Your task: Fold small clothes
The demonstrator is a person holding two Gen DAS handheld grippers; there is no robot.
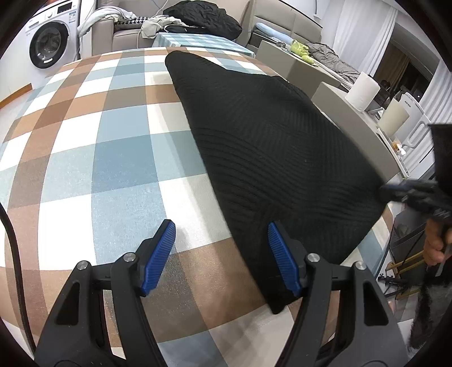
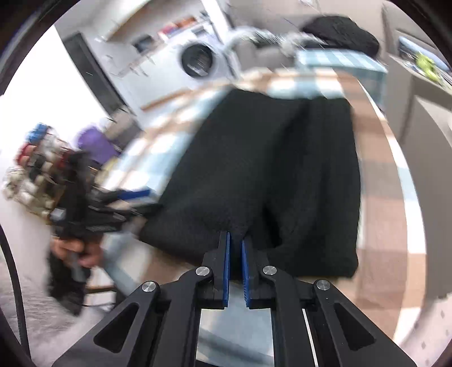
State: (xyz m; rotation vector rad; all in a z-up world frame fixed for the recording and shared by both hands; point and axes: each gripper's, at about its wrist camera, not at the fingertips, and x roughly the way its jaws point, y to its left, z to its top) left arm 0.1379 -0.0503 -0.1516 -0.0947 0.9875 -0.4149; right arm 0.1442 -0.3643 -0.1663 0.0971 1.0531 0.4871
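Observation:
A black ribbed knit garment (image 1: 268, 146) lies flat on the checked tablecloth (image 1: 113, 158). My left gripper (image 1: 221, 251) is open, its jaws wide apart, with the right blue pad (image 1: 282, 259) over the garment's near left edge and the left pad over bare cloth. In the right wrist view, which is motion-blurred, my right gripper (image 2: 236, 248) is nearly closed with a narrow gap, its tips at the near edge of the black garment (image 2: 268, 169). Whether it pinches fabric is unclear. The right gripper also shows in the left view (image 1: 406, 192), and the left gripper in the right view (image 2: 124, 197).
A grey cabinet (image 1: 353, 121) with paper rolls (image 1: 363, 90) borders the table's right side. A sofa with piled clothes (image 1: 197, 17) and a washing machine (image 1: 50, 42) stand behind. A second small checked table (image 1: 197, 42) is at the back.

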